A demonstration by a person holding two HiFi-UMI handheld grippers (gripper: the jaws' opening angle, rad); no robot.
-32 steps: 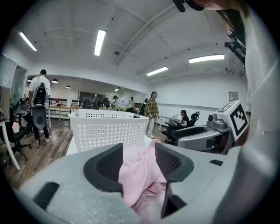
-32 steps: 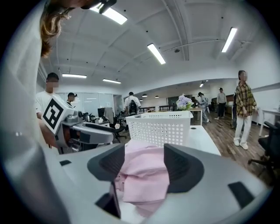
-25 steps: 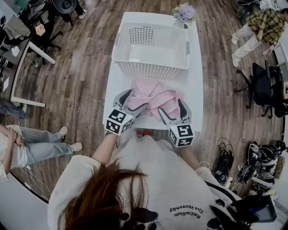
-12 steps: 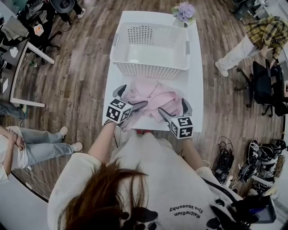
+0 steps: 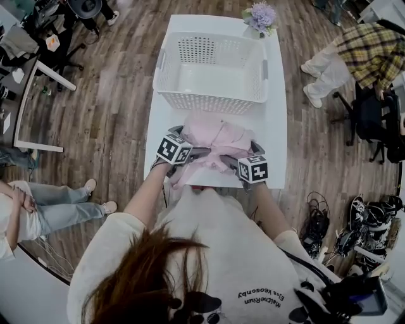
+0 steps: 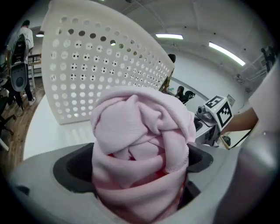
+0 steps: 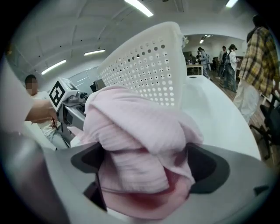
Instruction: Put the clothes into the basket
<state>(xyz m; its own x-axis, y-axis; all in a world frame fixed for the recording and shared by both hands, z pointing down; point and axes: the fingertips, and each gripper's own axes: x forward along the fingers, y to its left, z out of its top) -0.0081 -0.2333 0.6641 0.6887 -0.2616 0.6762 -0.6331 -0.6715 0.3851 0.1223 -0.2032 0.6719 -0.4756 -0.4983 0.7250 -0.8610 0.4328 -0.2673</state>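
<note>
At the far left of the head view a seated person [image 5: 28,209] in pale jeans rests on the wooden floor [image 5: 114,114]; toward the middle stands the white counter [image 5: 276,133], long and narrow, running away from the wearer. The left gripper [image 5: 193,152] tilts down at the counter's near end, against the left side of the pink garment [image 5: 218,140]. Its fingers [image 6: 73,169] stand wide apart, having just been opening; in the left gripper view the bunched pink cloth sits loosely in the gap between them, not clamped.

The garment lies crumpled on the counter's near end, just in front of the basket [image 5: 212,98] and outside it. The basket, white and perforated, stands upright on the middle of the counter, its pale bottom showing.

The right gripper [image 5: 235,162] tilts down at the garment's right side, facing the left one across the cloth. Its fingers [image 7: 211,168] are likewise spread wide, having just been opening; pink cloth is heaped between them, unpinched, with the basket's wall rising right behind it in the right gripper view.

Beyond the basket, at the counter's far end, stands a bunch of lilac flowers [image 5: 260,17]. At the far right a person in a plaid shirt [image 5: 367,50] bends over beside a black chair [image 5: 373,123]; lower down lies a tangle of cables [image 5: 316,228] on the floor.
</note>
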